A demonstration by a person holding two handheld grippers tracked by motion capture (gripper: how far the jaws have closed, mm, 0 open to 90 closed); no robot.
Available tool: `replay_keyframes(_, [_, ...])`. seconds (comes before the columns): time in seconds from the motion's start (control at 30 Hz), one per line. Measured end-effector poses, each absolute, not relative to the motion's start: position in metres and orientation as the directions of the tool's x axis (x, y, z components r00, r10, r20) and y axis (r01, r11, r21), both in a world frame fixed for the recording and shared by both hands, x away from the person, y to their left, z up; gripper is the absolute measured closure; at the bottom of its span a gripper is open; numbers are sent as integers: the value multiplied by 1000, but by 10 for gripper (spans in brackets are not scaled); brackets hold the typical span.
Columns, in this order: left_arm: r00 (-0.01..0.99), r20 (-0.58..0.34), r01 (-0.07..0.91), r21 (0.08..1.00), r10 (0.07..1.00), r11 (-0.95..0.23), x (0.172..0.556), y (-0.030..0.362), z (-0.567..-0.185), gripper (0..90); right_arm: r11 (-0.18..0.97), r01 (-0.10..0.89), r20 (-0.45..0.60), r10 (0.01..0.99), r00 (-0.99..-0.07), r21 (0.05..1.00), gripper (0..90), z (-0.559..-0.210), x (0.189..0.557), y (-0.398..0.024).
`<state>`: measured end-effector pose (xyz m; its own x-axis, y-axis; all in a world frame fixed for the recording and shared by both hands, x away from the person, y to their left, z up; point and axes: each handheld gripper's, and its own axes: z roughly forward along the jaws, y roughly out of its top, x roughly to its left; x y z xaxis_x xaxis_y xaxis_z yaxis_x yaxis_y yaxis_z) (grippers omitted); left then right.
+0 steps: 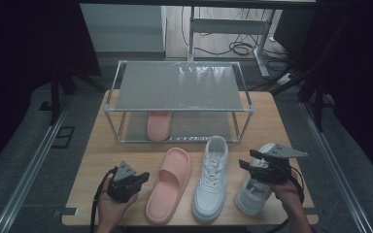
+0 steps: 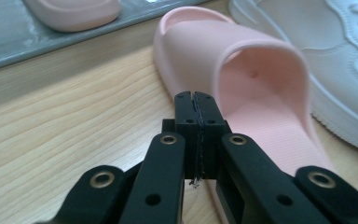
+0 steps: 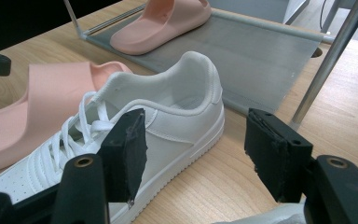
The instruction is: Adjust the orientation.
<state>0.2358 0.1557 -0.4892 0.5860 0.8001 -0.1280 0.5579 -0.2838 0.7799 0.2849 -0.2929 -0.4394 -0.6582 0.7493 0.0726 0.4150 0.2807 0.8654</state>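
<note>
High view: I'm holding left gripper beside slide, right gripper over sneaker; mate sitting on rack lower shelf.

Left gripper view: jaws closed, empty, tips nearing strap. Need opening before pinching strap.

Right gripper view: jaws open, empty, facing middle sneaker heel collar.

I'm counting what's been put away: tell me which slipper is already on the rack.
The far pink slipper, on the rack's lower shelf. The other slipper lies on the table beside the white shoe.
</note>
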Motion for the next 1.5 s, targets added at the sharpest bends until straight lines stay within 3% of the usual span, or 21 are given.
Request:
replay_keyframes(0.53, [641,-133,547,770,756,-328,230,130,-492,899,278,410,73,747,-660,869,392,-438,284,-293])
replay_keyframes(1.5, [638,-146,583,733,756,-350,249,118,-509,899,284,414,71,746,-662,865,391,-439,285,-293])
